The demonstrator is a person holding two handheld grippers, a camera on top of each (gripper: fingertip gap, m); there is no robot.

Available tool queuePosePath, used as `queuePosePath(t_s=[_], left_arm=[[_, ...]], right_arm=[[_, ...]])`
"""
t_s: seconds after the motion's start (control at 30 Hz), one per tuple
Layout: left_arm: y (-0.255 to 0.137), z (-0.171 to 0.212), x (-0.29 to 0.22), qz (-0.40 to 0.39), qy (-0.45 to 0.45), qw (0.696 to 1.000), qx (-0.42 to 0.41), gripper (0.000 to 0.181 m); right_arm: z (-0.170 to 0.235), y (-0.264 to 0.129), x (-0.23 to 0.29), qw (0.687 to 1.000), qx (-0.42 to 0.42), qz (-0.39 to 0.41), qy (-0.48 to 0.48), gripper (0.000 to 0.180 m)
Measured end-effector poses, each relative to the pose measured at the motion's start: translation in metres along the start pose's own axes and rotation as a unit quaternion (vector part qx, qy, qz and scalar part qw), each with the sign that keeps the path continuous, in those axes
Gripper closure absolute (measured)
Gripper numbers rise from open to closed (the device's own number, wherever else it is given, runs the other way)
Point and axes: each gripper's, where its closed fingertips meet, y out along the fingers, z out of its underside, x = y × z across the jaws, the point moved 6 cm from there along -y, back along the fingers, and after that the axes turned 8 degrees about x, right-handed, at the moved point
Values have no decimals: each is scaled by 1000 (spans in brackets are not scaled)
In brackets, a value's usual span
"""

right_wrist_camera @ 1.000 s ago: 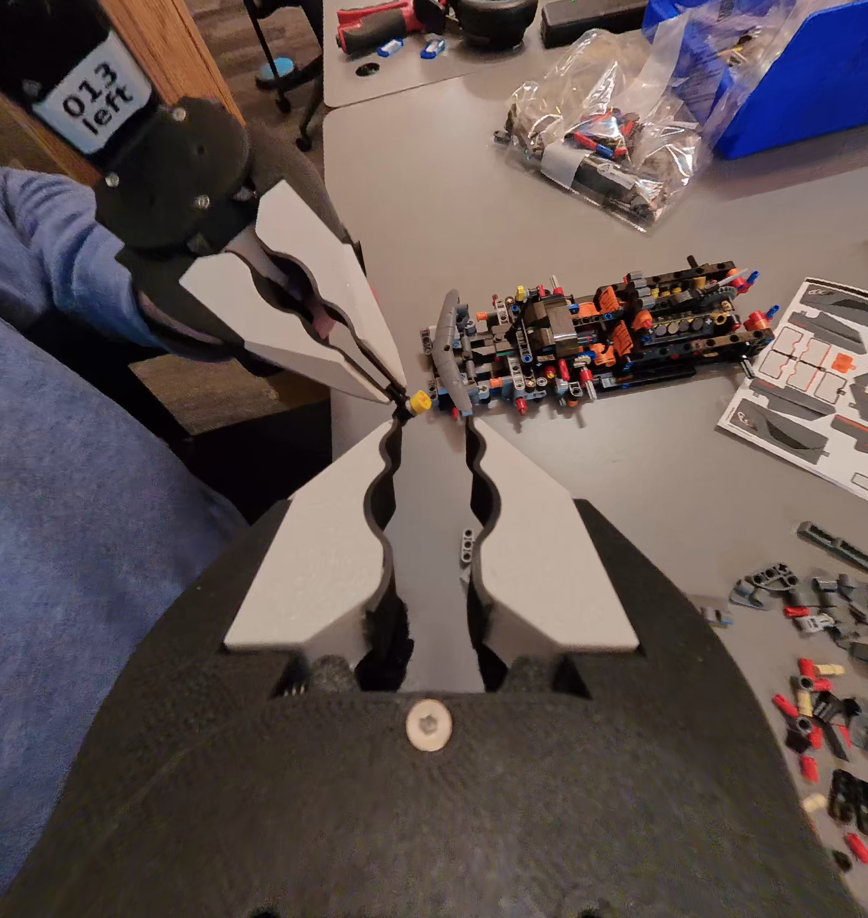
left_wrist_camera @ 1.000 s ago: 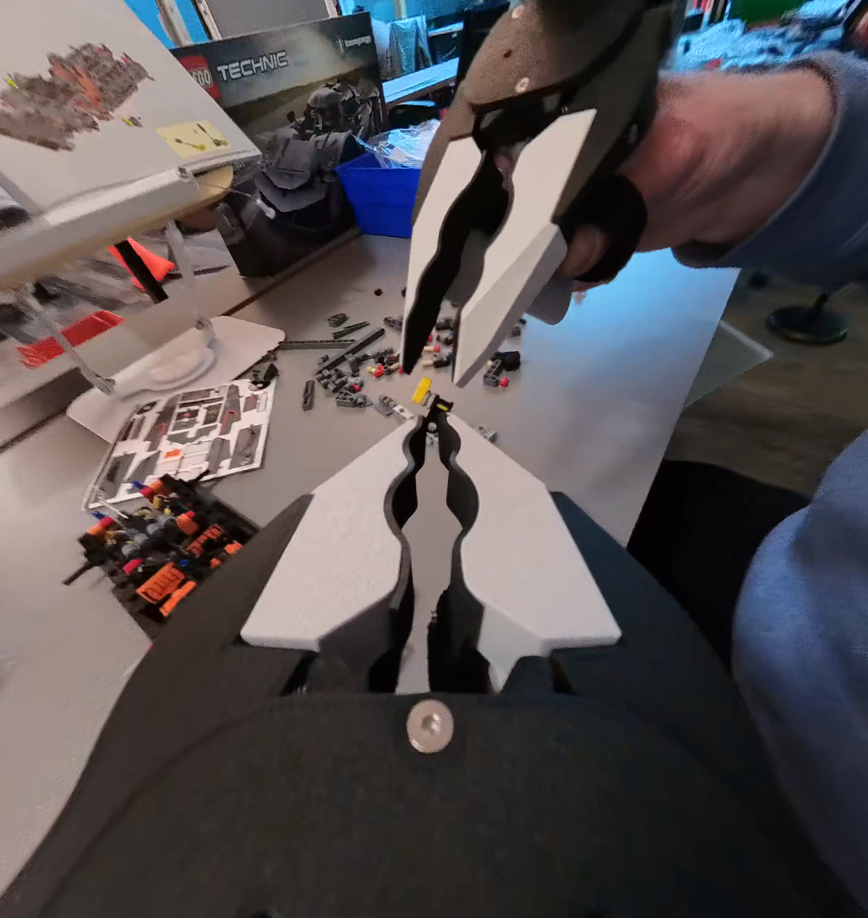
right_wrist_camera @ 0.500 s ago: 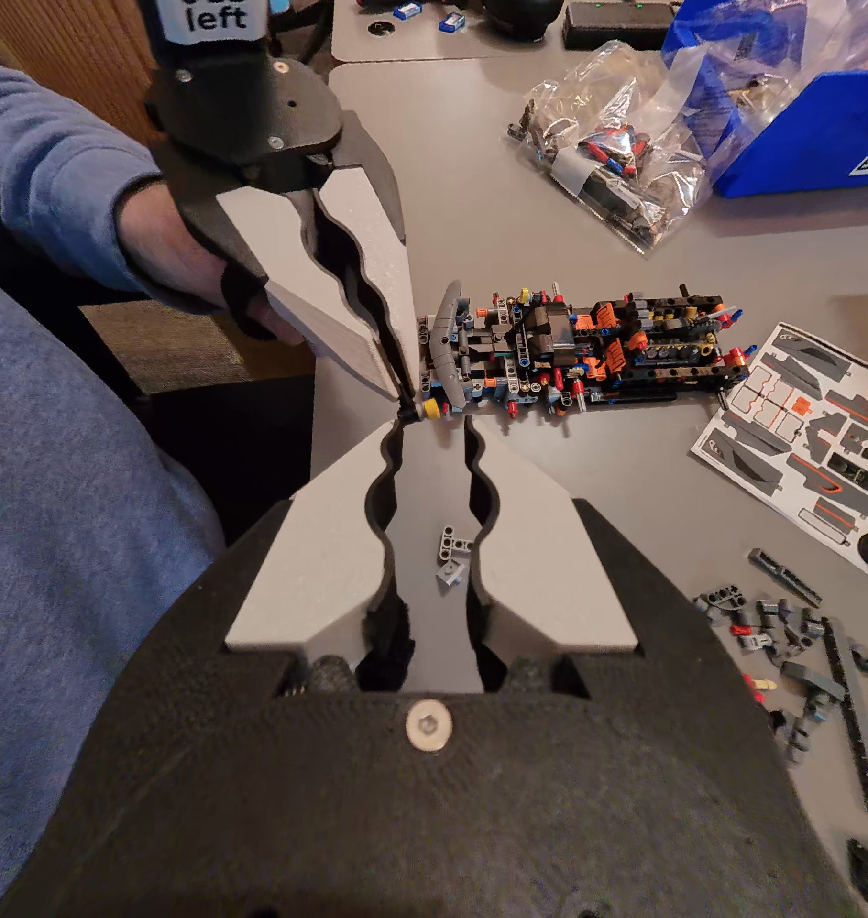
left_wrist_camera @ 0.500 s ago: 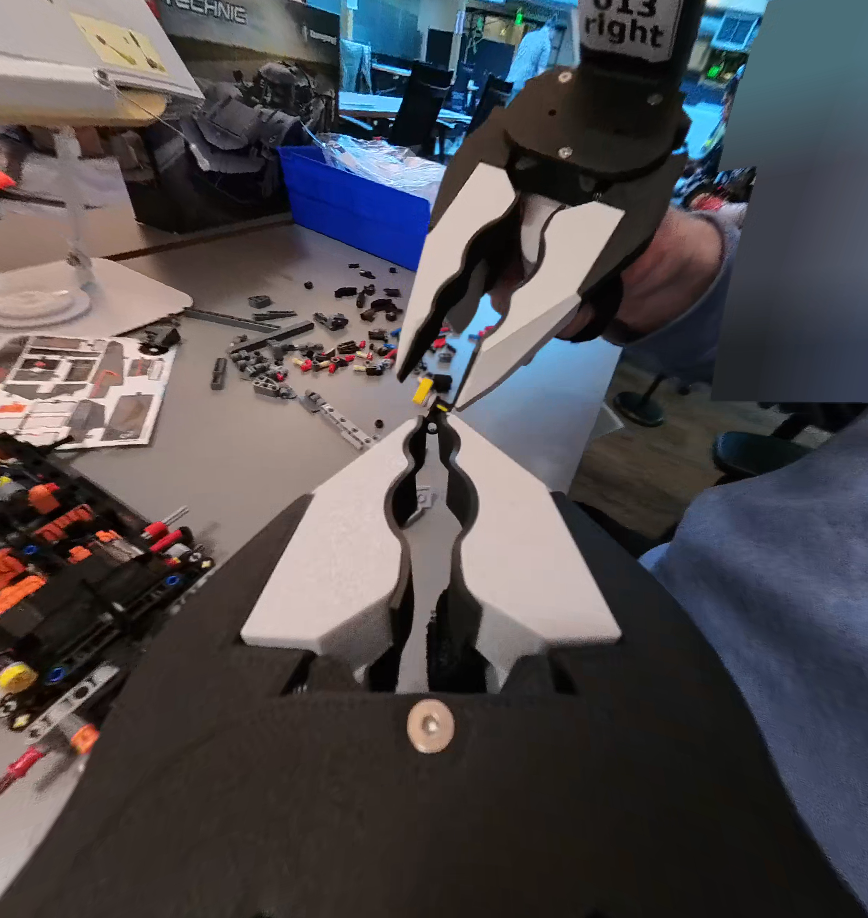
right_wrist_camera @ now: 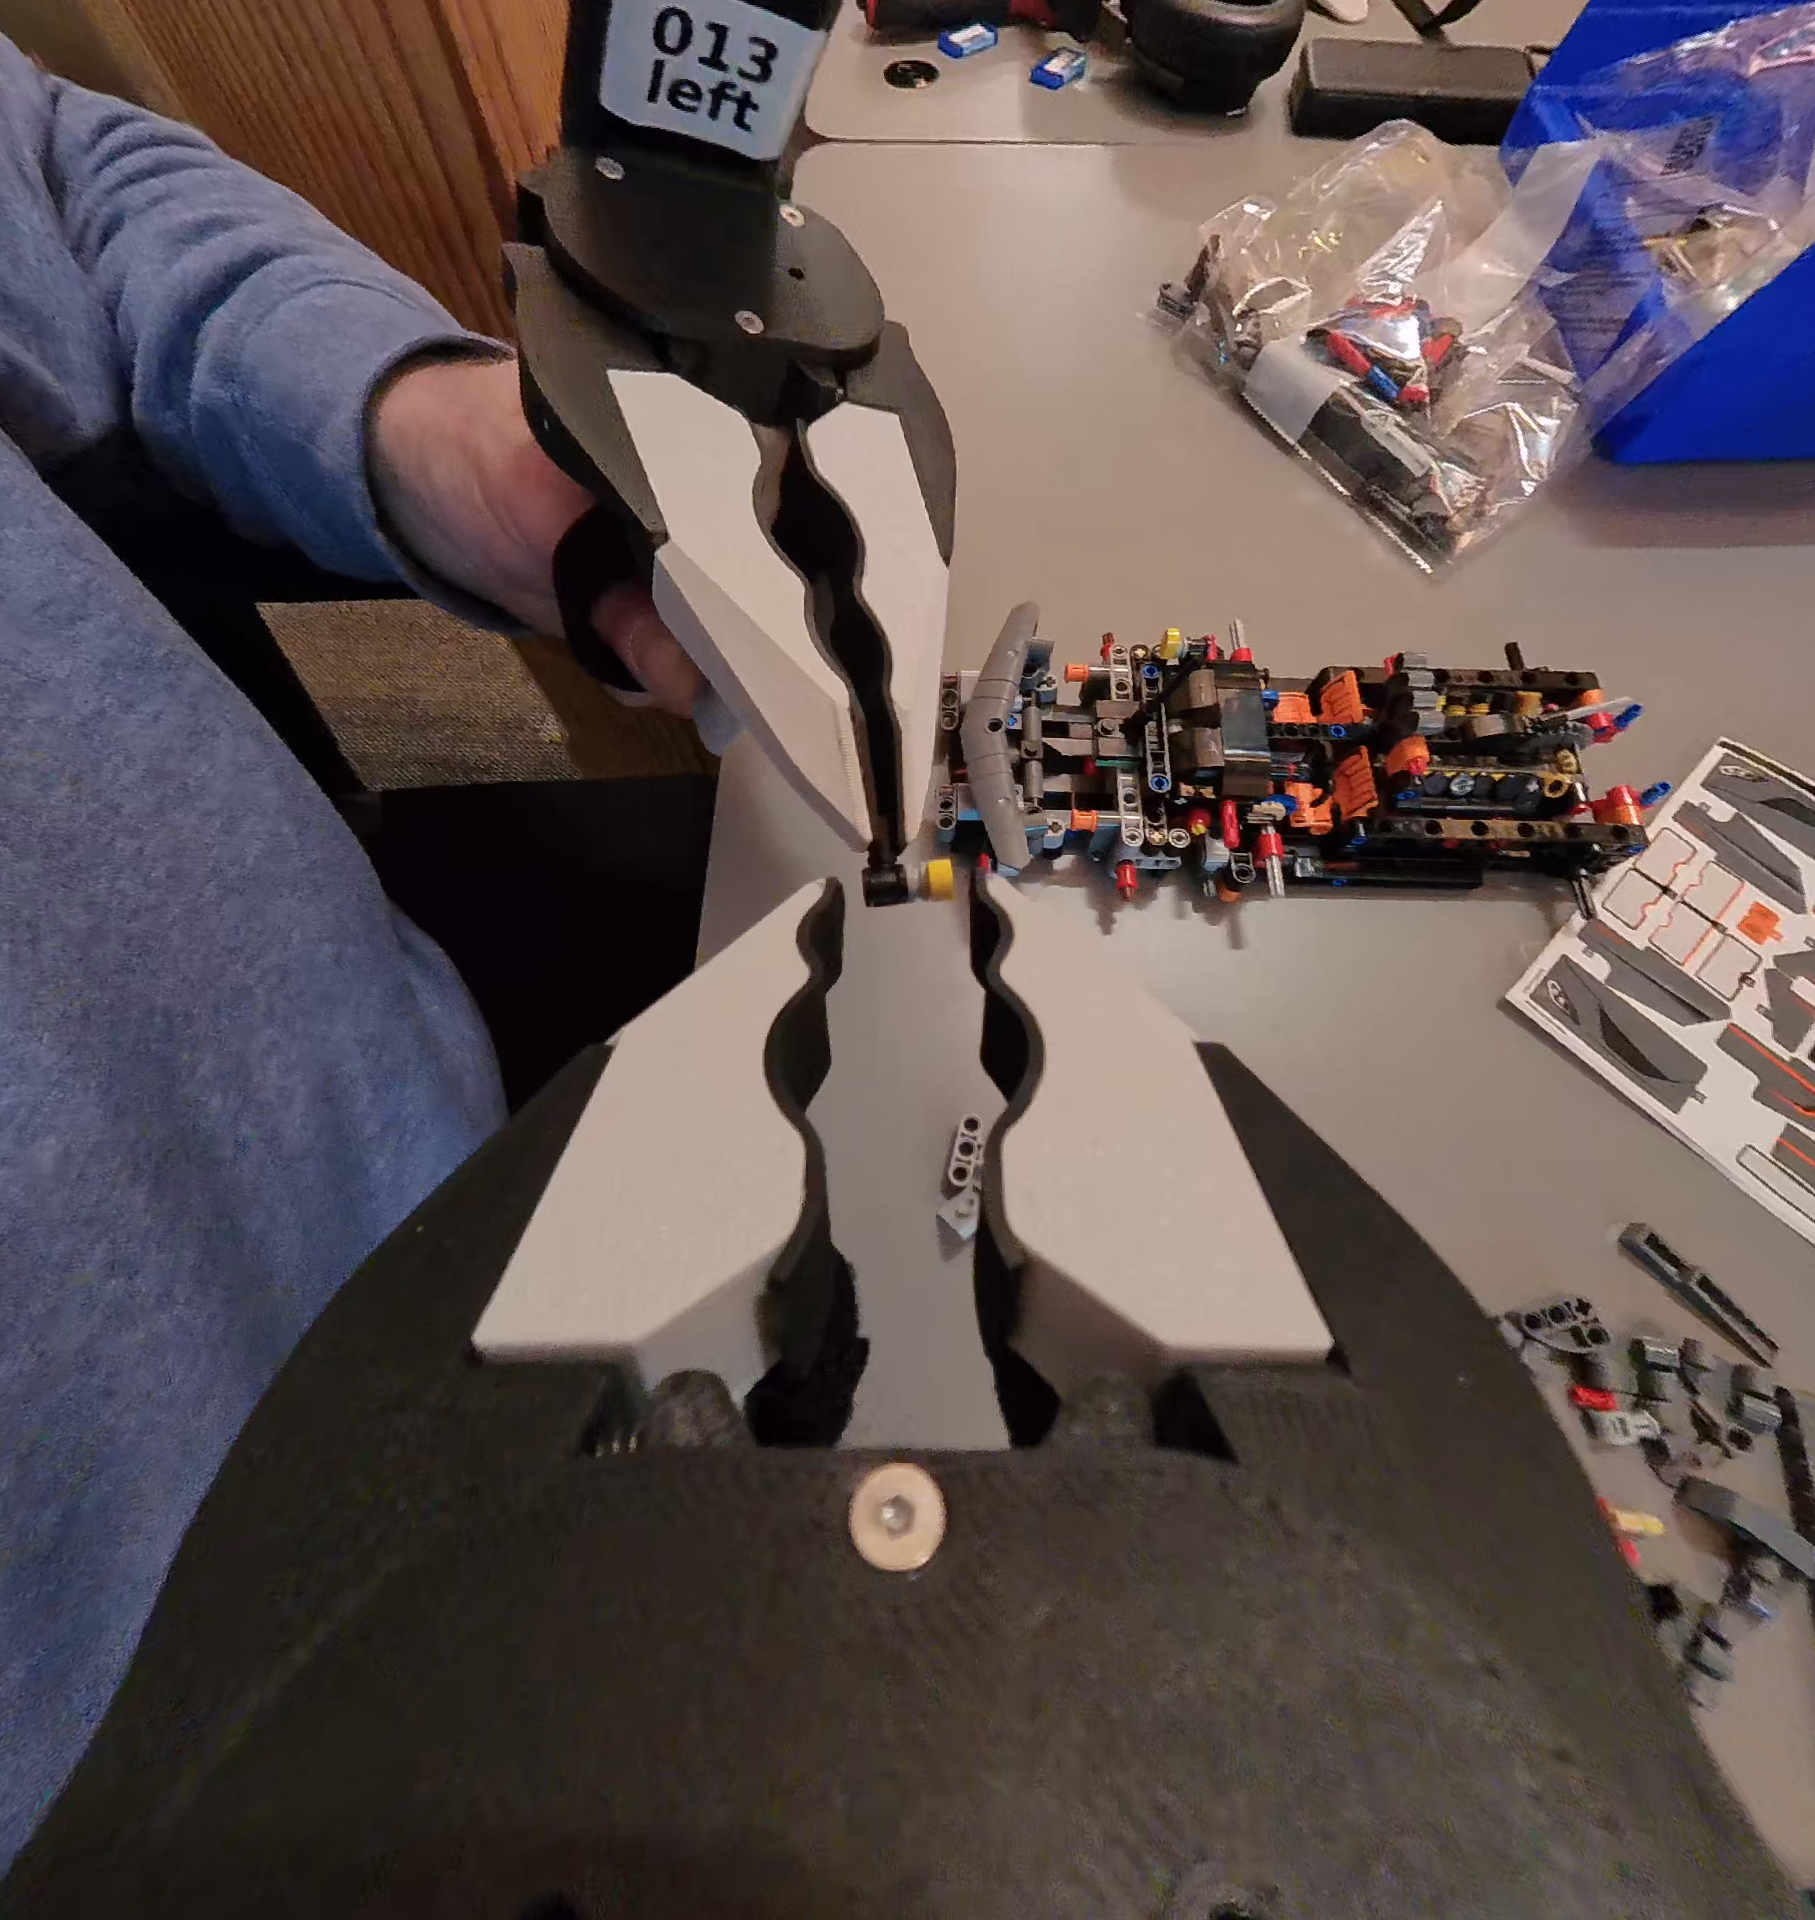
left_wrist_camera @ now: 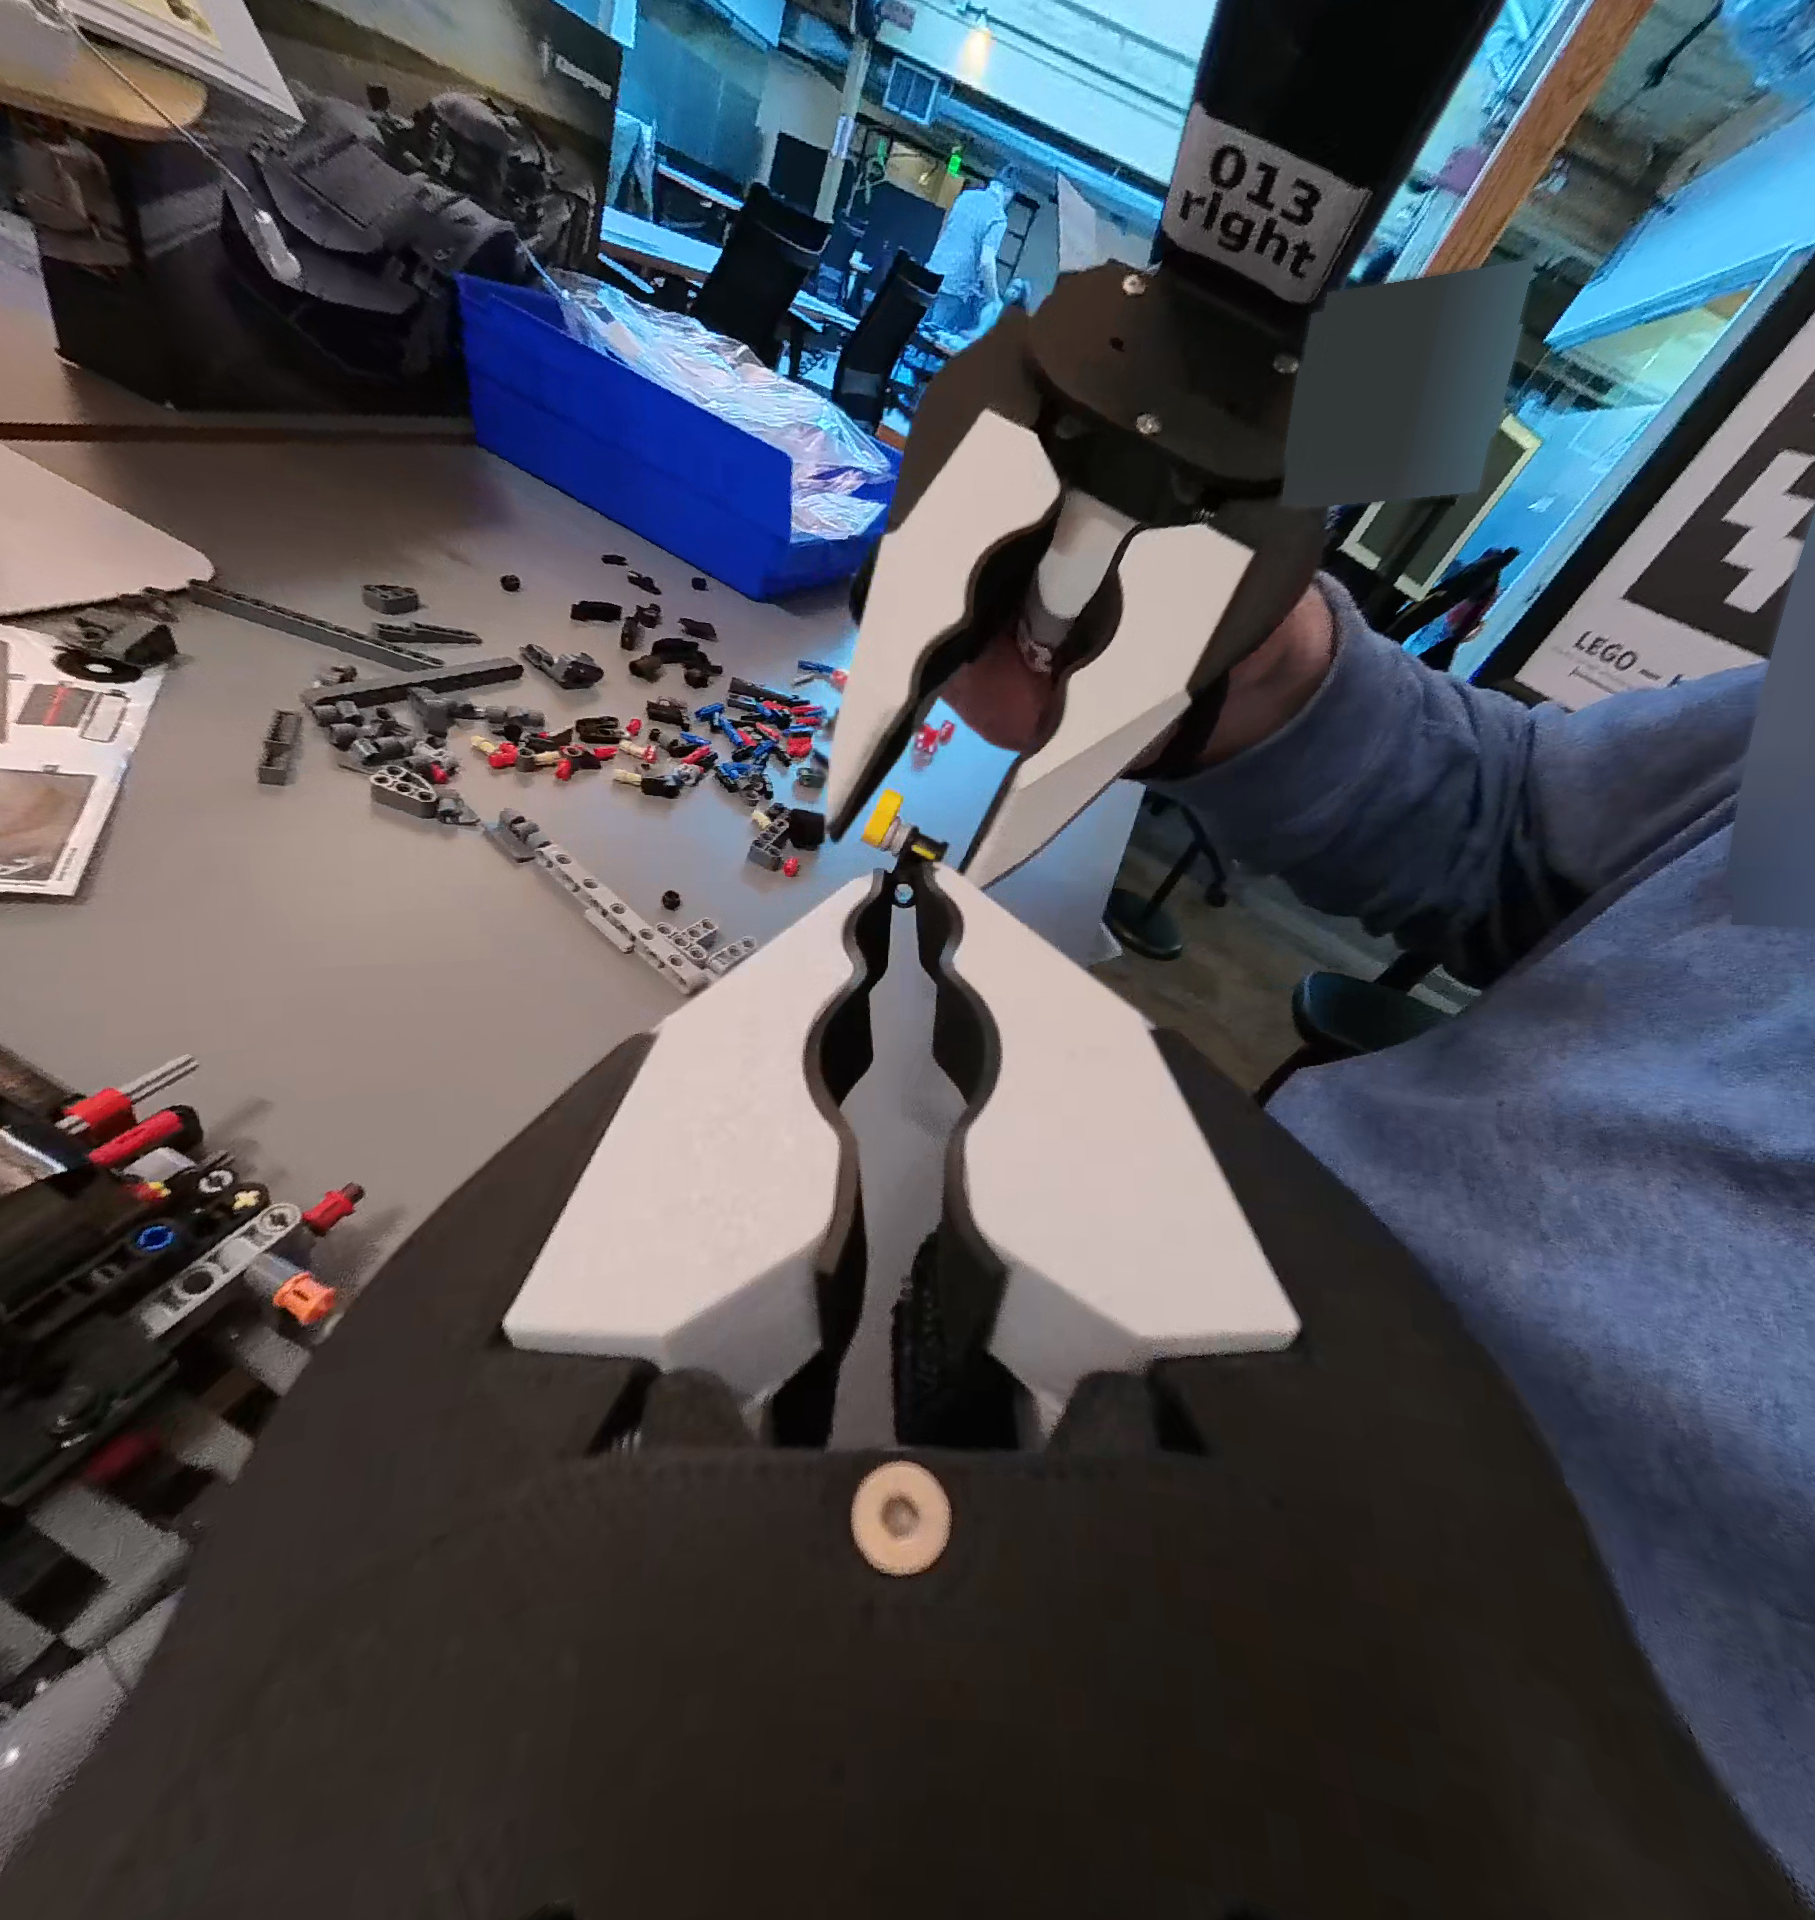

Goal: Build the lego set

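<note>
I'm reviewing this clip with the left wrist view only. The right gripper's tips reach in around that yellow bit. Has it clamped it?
Observer: No. The right wrist view shows the right gripper open, its jaws either side of the yellow piece and not closed on it.
Operator: What is the yellow piece fixed to?
Observer: A black connector hanging from the shut left gripper. The yellow piece sticks out sideways from it, toward the model.
Operator: I only see a corner of the model. What does the rest look like?
Observer: The partly built model lies lengthwise on the table, with a curved grey piece at the end nearest the grippers.
</note>
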Motion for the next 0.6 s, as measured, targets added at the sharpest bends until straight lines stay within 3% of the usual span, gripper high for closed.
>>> queuePosePath(t_s=[0.07, 0.6], left_arm=[[0, 0, 0, 8, -10, 1000, -3, 178], [-1, -2, -2, 11, 2, 1000, -25, 178]], right_arm=[[0, 0, 0, 1000, -9, -4, 4, 166], [6, -1, -3, 985, -70, -78, 135, 167]])
